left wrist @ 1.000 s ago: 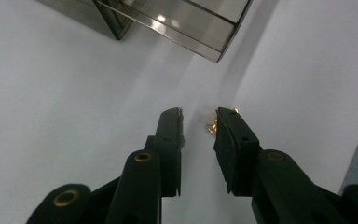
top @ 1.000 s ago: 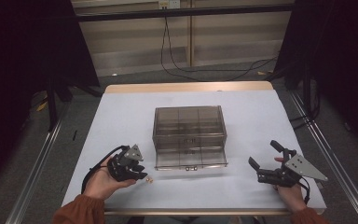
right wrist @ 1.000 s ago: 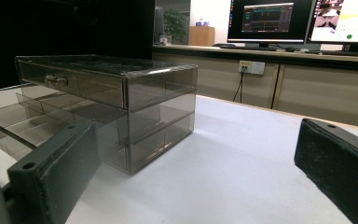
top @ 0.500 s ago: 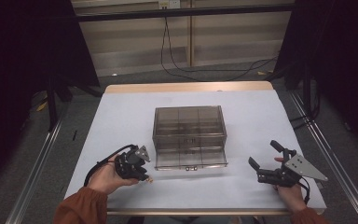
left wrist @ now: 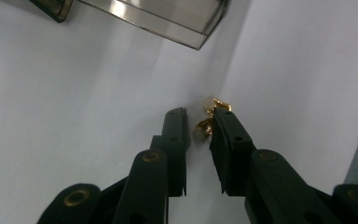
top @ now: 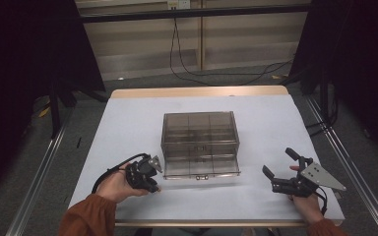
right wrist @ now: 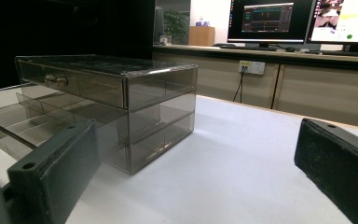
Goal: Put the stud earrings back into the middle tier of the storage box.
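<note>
Two grippers worked near the table's (top: 128,118) front edge. The left gripper (left wrist: 199,126) had its jaws nearly together, just closing around small gold earrings (left wrist: 208,116) lying by the front-left corner of a smoky clear drawer box (top: 200,142); whether the pads pressed them was unclear. The right gripper (top: 280,167) rested wide open toward the front-right corner.

I see a white table (top: 128,128) under dim light, grey floor (top: 142,81), a pale panelled wall (top: 142,44) and what look like lit monitors (right wrist: 265,18).
</note>
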Available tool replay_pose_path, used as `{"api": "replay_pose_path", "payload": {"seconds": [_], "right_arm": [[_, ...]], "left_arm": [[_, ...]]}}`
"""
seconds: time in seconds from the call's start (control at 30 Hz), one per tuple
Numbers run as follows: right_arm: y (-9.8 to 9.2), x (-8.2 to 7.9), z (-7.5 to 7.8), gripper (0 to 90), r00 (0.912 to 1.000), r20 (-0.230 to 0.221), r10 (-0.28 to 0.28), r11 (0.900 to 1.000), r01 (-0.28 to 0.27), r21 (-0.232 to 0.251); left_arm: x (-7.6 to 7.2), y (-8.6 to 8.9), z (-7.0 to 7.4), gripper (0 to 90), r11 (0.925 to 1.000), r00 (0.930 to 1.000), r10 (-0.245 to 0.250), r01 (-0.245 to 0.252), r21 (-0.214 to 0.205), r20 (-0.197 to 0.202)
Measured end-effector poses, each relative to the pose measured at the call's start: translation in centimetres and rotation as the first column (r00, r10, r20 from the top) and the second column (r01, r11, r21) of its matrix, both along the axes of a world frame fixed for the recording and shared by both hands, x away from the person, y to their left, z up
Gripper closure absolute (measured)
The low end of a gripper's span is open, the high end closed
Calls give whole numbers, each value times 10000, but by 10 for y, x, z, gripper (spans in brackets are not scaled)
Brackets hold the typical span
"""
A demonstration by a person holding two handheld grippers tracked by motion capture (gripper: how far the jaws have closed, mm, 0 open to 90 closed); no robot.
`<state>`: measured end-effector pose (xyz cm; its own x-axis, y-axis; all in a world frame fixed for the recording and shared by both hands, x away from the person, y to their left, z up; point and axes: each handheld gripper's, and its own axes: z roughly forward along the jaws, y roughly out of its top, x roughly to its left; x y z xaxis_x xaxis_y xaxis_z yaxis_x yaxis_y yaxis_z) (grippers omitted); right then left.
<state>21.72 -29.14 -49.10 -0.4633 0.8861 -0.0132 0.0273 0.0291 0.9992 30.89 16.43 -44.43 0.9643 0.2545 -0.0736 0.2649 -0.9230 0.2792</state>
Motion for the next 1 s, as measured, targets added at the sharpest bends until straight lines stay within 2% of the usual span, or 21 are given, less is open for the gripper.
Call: {"api": "replay_pose_path", "payload": {"seconds": [0.13, 0.3, 0.37, 0.47, 0.57, 0.67, 0.77, 0.87, 0.9, 0.93, 1.0], "right_arm": [[0, 0, 0, 0, 10000, 13, 7, 10000, -7, -6], [0, 0, 0, 0, 10000, 11, -2, 10000, 2, -8], [0, 0, 0, 0, 10000, 13, 10, 10000, -10, -7], [0, 0, 0, 0, 10000, 14, 9, 10000, -9, -9], [0, 0, 0, 0, 10000, 10, 14, 10000, -14, -12], [0, 0, 0, 0, 10000, 9, 6, 10000, -6, -11], [0, 0, 0, 0, 10000, -17, -29, 10000, 29, -18], [0, 0, 0, 0, 10000, -15, -28, 10000, 28, -20], [0, 0, 0, 0, 10000, -19, -29, 10000, 29, -16], [0, 0, 0, 0, 10000, 11, 6, 10000, -6, -4], [0, 0, 0, 0, 10000, 25, 2, 10000, -2, -3]], "left_arm": [[1, -1, 0, 840, 9999, 9999, -47, 48, 130, -123], [1, 2, 0, 856, 9999, 9997, 158, -159, -67, -209], [1, 5, 0, 857, 9991, 9993, 333, -337, -255, -187], [0, 11, 0, 856, 9980, 9994, 335, -337, -532, -44], [0, 19, 0, 857, 9932, 9981, 609, -602, -997, 41], [-3, 27, -1, 858, 9823, 9945, 1048, -1029, -1568, 41], [-3, 34, 0, 858, 9764, 9910, 1322, -1270, -1749, 184], [-3, 43, 0, 858, 9573, 9839, 1788, -1728, -2319, 47], [-4, 46, 0, 858, 9488, 9811, 1934, -1870, -2547, 1], [-5, 48, 0, 858, 9345, 9754, 2203, -2121, -2859, -34], [-5, 54, 2, 858, 9192, 9689, 2472, -2321, -3182, 74]]}}
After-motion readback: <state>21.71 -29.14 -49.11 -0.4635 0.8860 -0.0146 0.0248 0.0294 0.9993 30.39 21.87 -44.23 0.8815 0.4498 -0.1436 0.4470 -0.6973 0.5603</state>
